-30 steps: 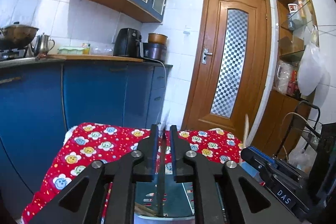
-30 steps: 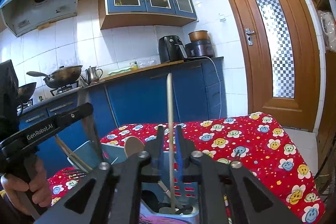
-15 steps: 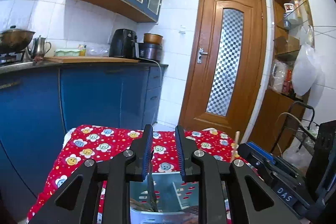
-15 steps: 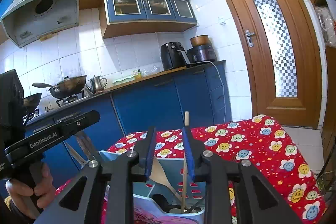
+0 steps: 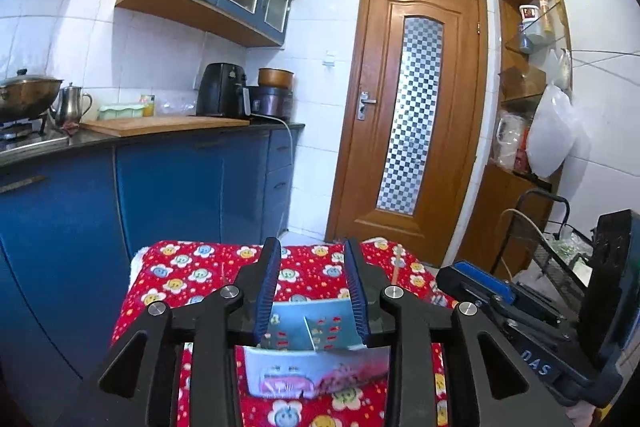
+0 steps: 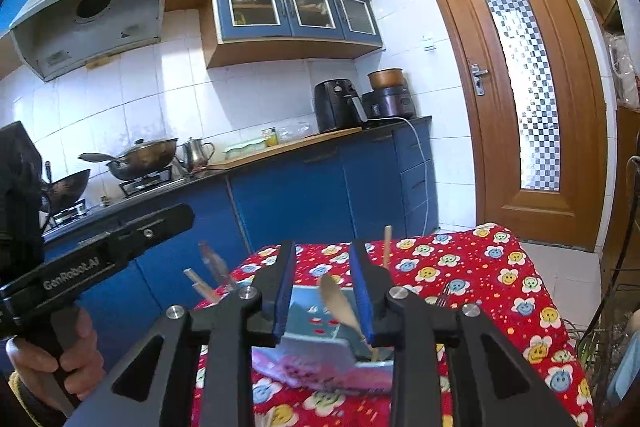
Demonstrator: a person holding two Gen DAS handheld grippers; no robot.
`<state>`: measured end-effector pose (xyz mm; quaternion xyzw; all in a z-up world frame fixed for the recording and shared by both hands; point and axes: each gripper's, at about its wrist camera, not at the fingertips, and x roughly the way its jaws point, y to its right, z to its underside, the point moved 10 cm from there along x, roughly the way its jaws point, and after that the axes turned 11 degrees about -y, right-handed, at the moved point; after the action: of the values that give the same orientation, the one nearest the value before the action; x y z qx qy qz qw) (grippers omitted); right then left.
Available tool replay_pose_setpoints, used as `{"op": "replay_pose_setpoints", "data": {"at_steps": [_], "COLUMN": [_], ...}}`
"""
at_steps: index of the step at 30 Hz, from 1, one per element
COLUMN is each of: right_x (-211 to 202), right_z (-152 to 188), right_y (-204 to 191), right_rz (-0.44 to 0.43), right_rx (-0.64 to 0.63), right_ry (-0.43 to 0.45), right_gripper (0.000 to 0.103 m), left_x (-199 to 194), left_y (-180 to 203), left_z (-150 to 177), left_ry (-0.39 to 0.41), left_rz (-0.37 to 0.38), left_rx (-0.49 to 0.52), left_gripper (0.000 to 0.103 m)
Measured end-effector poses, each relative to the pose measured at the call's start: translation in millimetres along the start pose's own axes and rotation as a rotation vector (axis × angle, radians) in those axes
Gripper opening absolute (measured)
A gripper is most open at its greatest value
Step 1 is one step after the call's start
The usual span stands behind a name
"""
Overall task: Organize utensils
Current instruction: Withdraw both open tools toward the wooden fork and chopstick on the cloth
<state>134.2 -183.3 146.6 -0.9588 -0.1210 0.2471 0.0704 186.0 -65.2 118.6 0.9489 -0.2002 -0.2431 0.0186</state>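
A red flowered cloth [image 6: 472,267] covers the counter, with the blue utensil holder [image 5: 312,327] on it. Above it both the left gripper [image 5: 313,287] and right gripper [image 6: 323,291] hover, jaws wide apart, empty. Inside stands a wooden spoon [image 6: 340,305] and, seemingly, a thin stick [image 6: 386,241].

holder [image 6: 320,351] base hidden, fork [image 6: 442,297] perhaps

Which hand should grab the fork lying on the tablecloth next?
Right, probably. The fork lies on the tablecloth just right of the open right hand-held gripper, beside the utensil holder. The left hand-held gripper, also open, does not show the fork in its view.
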Motion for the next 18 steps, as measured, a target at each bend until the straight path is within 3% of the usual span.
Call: {"op": "replay_pose_setpoints", "data": {"at_steps": [7,18], "right_x": [-33.0,-57.2], "right_z": [17.4,69.1], "right_y": [-11.5,-6.8], "right_rz": [-0.011,0.032], "right_rx": [0.016,0.038], "right_ry": [-0.014,-0.110], "right_gripper": [0.035,0.039], "left_x": [-23.9,-32.1], "left_y": [2.5,3.8], "left_z": [21.0,81.4], "left_ry": [-0.055,-0.198], "left_rz": [-0.036,-0.046], "left_rx": [0.026,0.004], "left_gripper": [0.038,0.040]}}
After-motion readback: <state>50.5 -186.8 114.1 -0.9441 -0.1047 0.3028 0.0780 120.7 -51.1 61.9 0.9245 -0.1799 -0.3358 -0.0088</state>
